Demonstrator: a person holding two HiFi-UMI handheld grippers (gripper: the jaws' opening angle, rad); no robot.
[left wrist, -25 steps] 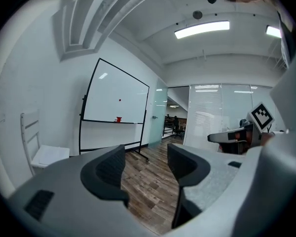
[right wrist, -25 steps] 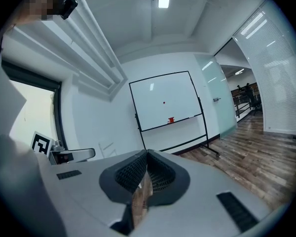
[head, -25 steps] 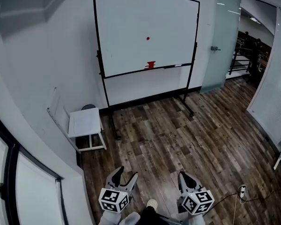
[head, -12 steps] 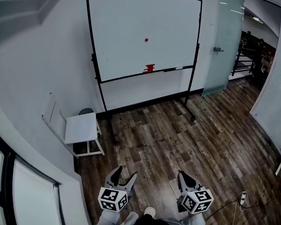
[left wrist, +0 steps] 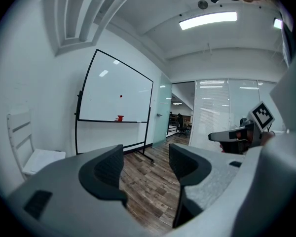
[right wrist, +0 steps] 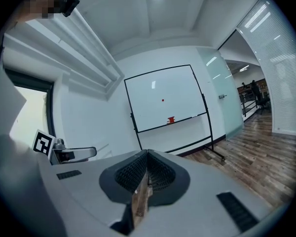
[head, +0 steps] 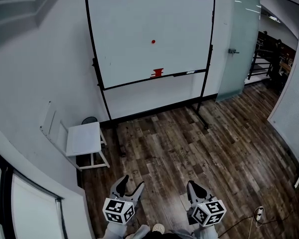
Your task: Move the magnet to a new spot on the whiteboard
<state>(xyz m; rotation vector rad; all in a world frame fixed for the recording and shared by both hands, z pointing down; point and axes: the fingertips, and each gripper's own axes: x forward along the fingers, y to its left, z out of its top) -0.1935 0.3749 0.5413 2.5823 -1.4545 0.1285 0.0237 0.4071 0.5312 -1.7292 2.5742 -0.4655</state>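
Facing the black-framed white whiteboard (head: 119,29), well apart across the floor. The small round red magnet (head: 153,42) sits mid-board. My left gripper (head: 132,183): jaws just been opening, nothing between. My right gripper (head: 196,185): clenched, empty. Advised: close in first, then centre the left jaws squarely on the magnet.

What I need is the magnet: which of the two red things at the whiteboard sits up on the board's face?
The small round red dot, alone near the middle of the whiteboard. The other red thing, blockier, rests lower on the tray.

Bright, even light from a ceiling strip (left wrist: 207,19); sharp frames, fisheye-bent edges.
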